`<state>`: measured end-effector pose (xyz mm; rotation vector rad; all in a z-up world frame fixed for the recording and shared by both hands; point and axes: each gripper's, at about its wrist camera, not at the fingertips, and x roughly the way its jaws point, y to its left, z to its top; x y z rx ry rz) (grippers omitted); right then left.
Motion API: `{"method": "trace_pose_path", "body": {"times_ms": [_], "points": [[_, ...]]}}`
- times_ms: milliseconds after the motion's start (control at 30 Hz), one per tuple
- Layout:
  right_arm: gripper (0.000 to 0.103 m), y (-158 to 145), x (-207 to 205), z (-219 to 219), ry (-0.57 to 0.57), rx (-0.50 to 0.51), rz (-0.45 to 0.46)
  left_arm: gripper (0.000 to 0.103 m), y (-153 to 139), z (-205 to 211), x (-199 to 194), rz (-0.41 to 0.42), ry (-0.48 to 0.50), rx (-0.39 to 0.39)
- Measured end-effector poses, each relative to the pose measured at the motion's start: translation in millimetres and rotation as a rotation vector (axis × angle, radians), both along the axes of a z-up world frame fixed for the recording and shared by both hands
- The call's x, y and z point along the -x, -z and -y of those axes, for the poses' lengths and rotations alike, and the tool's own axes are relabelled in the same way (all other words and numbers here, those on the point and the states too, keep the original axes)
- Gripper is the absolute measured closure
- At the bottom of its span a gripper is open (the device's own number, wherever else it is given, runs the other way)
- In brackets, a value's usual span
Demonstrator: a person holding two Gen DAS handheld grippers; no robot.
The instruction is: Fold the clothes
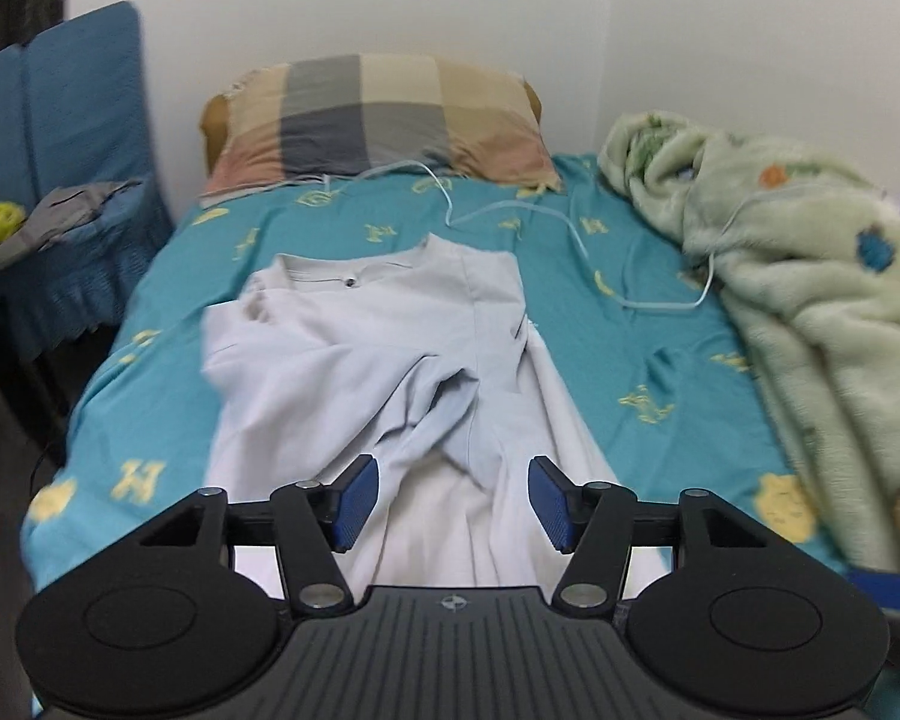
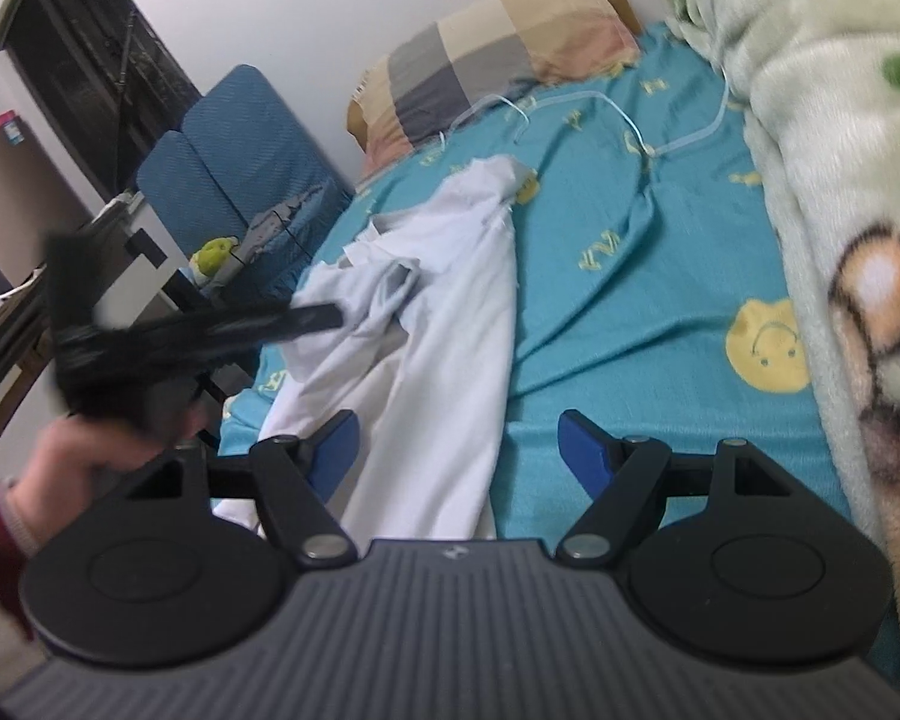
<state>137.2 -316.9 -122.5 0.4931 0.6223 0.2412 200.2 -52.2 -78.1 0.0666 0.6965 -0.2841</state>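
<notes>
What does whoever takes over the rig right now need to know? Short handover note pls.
Left gripper: open, holding nothing, hovering over the lower half of the shirt.
Right gripper: open, empty, over the shirt's right edge near the foot of the bed.
Shirt: pale, collar toward the checked pillow, lying lengthwise on the teal sheet; one side and sleeve look folded in across the middle, fabric bunched and wrinkled.
Nearby: white cable on the sheet, fleece blanket along the right side.
Done: at most a first inward fold.
Left: smooth it, fold the other side, then fold lengthwise.
</notes>
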Motion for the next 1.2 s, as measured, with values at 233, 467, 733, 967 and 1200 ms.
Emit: {"method": "trace_pose_path", "body": {"times_ms": [233,467,733,967,1200], "points": [[0.027,-19,28,-9,-0.003,0.040,0.101,0.033,-48,-23,99,0.037,-0.045,0.064],[0.027,-41,57,-23,-0.040,0.103,0.224,0.033,-57,-29,155,0.017,-0.087,0.078],[0.027,-49,68,-42,-0.048,0.164,0.287,0.010,-62,-29,180,0.088,-0.097,0.066],[0.027,-49,64,-50,-0.016,0.203,0.285,0.000,-68,-28,183,0.141,-0.083,0.055],[0.018,-57,28,-51,-0.019,0.225,0.264,0.000,-76,-52,174,0.151,-0.159,0.110]]}}
